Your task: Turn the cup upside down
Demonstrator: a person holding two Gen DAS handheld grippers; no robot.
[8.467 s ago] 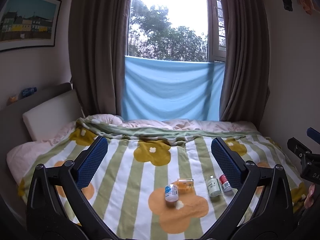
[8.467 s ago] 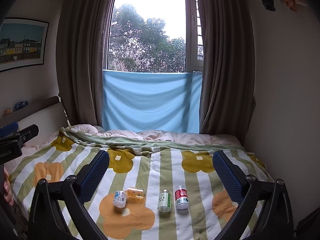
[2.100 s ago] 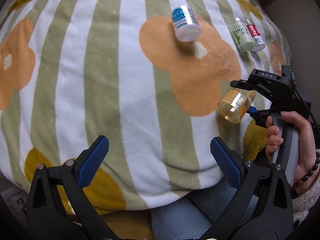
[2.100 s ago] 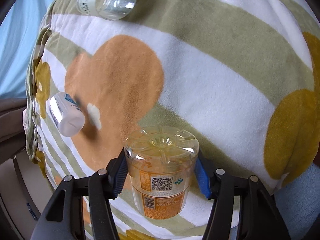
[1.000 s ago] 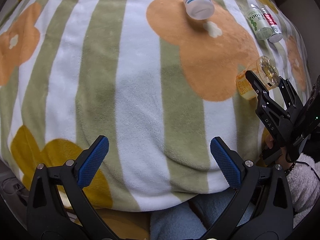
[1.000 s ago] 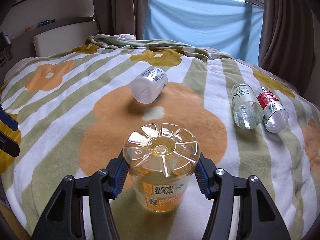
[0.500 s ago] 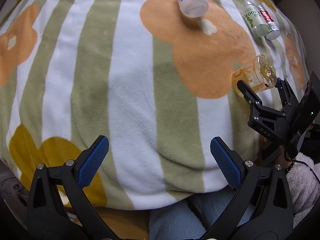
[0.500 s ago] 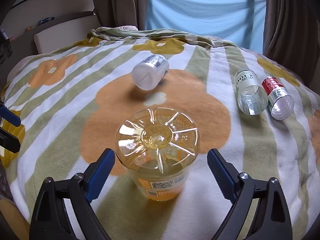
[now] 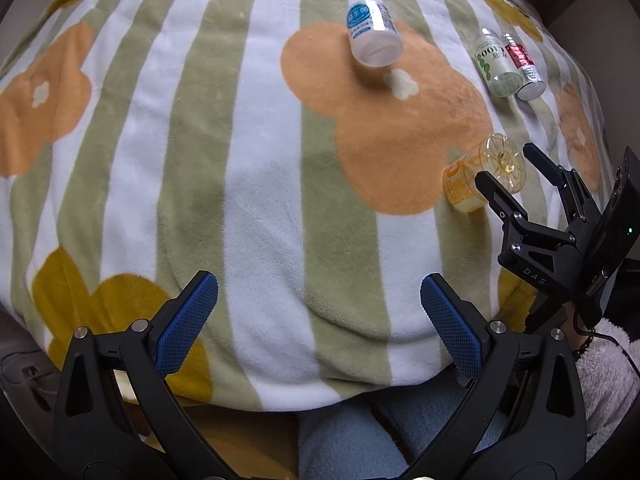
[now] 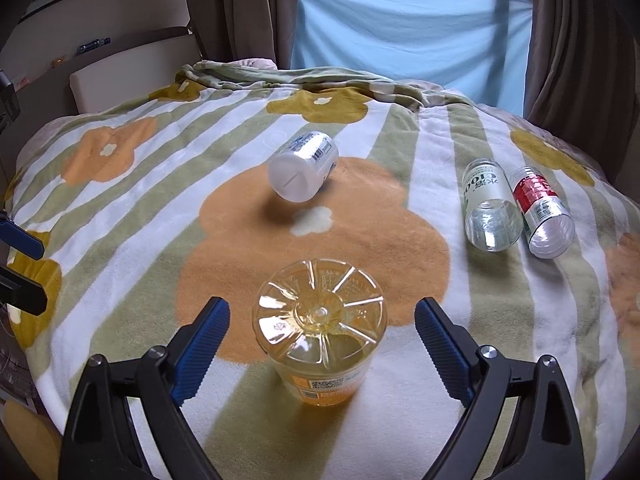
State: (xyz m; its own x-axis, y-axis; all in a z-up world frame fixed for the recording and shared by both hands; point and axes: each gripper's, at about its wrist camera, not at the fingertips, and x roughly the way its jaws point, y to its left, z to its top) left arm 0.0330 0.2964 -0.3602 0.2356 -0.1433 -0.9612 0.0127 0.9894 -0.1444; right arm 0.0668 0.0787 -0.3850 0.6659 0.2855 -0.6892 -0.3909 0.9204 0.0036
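Flip appears done: yellow cup [image 10: 320, 332] stands base-up at 12 o'clock between right gripper [image 10: 322, 336] jaws, spread clear; left gripper [image 9: 316, 312] spread, empty.

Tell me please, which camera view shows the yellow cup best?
The right wrist view. There the yellow cup stands close and central on the blanket, base up, between the open fingers of the right gripper. In the left wrist view the cup is small, near the edge, partly behind that gripper.
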